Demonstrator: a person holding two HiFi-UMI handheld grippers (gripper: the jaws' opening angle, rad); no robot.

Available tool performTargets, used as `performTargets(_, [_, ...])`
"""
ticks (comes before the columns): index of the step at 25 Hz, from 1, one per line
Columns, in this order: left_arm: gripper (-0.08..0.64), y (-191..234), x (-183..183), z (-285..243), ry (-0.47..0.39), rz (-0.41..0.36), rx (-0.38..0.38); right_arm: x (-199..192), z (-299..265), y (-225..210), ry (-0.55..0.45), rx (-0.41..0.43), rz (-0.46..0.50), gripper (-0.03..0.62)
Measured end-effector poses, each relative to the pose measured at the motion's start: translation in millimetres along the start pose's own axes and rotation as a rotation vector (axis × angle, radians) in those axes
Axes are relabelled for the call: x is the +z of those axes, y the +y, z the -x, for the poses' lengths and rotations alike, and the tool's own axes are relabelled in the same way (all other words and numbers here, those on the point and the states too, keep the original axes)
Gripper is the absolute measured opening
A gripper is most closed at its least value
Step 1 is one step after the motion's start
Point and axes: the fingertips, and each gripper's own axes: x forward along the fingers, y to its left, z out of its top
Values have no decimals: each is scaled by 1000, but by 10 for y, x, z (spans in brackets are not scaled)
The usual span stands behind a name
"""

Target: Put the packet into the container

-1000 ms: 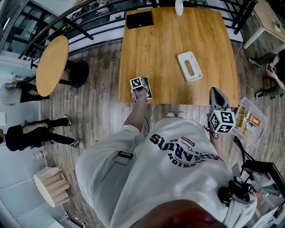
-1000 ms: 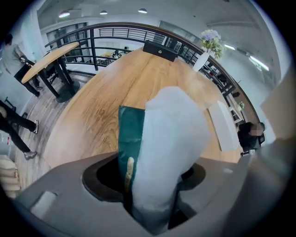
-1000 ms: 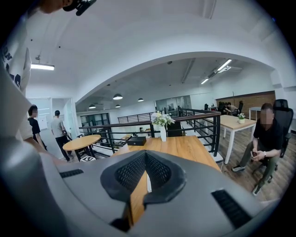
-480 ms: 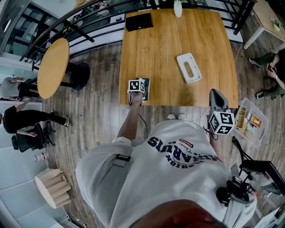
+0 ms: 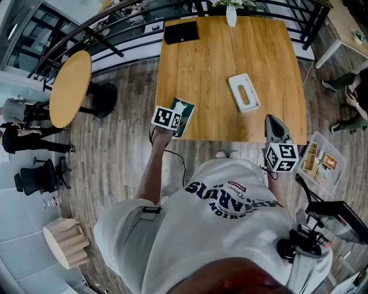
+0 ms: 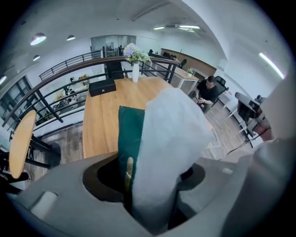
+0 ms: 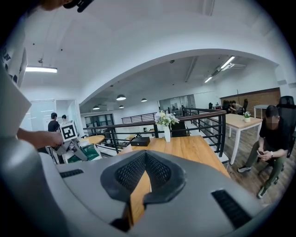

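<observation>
Person stands at the near edge of a wooden table, a gripper in each hand.

Left gripper: at the table's near left corner, marker cube on top. Jaws pinch the packet, a green and white pouch. In the left gripper view the packet fills the gap between the jaws, green side left, white side right, and sticks up out of them. In the head view it overlaps the table edge; whether it touches the wood cannot be told. It is not in the container.

Right gripper: at the near right corner, pointing across the table. Its own view shows the black pads pressed together at the tips, nothing between them, only a sliver of table showing through below.

Container: white, oblong, open slot on top, lying flat on the table right of centre. Well apart from the packet, nearer the right gripper.

Bin: clear plastic, on the floor right of the person, small boxes inside.

Far edge of table: black box at the left, white vase with flowers at the middle.

Left of the table: round table on a dark base. Black railing runs behind both tables.

Other people: some standing far left, one seated far right.
</observation>
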Motion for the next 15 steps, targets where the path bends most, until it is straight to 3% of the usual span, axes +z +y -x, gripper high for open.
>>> performTargets(6, [284, -314, 67, 788, 42, -145, 33, 36, -46, 84, 4, 28, 12, 8])
performTargets(12, [284, -241, -13, 748, 74, -144, 32, 39, -90, 117, 2, 39, 14, 8])
performTargets(15, [283, -272, 0, 681, 92, -233, 19, 28, -110, 91, 3, 31, 13, 8])
